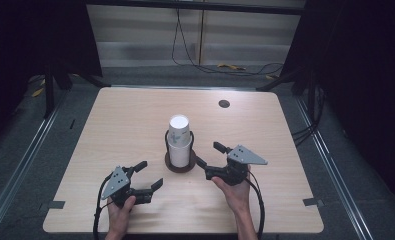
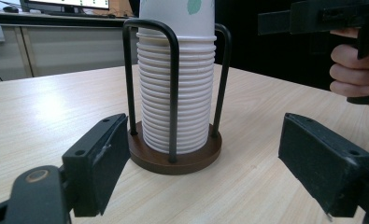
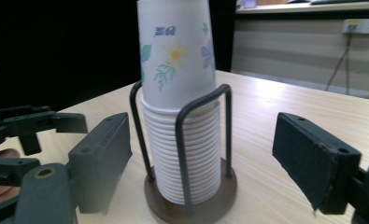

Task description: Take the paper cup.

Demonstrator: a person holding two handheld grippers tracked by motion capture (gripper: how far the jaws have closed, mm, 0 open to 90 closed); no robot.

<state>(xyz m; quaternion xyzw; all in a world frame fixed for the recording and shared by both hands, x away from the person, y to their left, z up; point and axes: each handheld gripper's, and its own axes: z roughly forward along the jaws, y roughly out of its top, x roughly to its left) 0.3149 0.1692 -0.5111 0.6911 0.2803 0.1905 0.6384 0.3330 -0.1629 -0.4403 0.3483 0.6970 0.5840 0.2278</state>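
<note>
- Here is the stack of paper cups (image 1: 179,139), sitting upside down in its wire cup holder (image 1: 179,162) near the middle of the table (image 1: 125,115), and nothing has been lifted out of it yet.
- Left gripper (image 1: 147,176) sits low near the table at the front left, jaws wide apart, nothing between the pads, well short of the holder's wooden base.
- In the left gripper view the nested rims are tidy inside the black wire loops, and the holder (image 2: 174,154) stands upright, squarely on the wood.
- Right gripper (image 1: 210,155) is just beside the holder on the other side, pointed in at the stack; its jaws stand apart too, with no cup touching either pad.
- From the right gripper view, the top cup (image 3: 176,51), the one with the daisy print, pokes up above the wire loops, framed between the two black jaws but farther off.
- My read: this is the approach stage. Both hands are lined up on the stack and no grasp is made.
- Still to come, by the look of it: close on the flowered top cup above the wire, draw it up clear of the loops, and perhaps steady the base with the other gripper.
- The rest of the table is bare wood, save a small dark grommet (image 1: 224,104) toward the far edge.
</note>
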